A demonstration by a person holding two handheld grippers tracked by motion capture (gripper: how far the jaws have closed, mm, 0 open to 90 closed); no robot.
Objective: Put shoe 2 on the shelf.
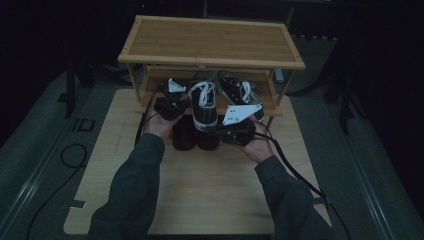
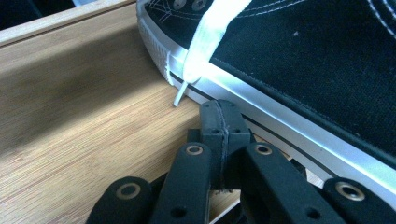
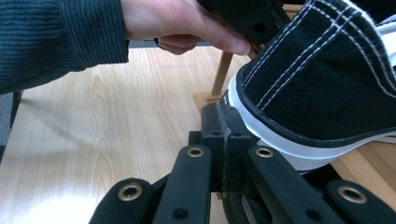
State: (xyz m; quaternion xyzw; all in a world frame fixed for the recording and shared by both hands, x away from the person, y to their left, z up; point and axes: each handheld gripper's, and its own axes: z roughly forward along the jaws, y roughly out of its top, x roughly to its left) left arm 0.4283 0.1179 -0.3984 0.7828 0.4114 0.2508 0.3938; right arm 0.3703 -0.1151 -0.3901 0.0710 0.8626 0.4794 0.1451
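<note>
Now one black shoe point(image 1: 205, 107) sits at the front edge of the rack point(image 1: 210, 42), not pushed in. Left gripper point(image 2: 219, 109) and right gripper point(image 3: 219, 114) are closed, holding nothing, pressing its sides.

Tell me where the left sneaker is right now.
In the high view the left sneaker sits mid-frame on the rack's lower shelf, heel jutting over the front edge, between both tools, beside the other sneaker.
</note>
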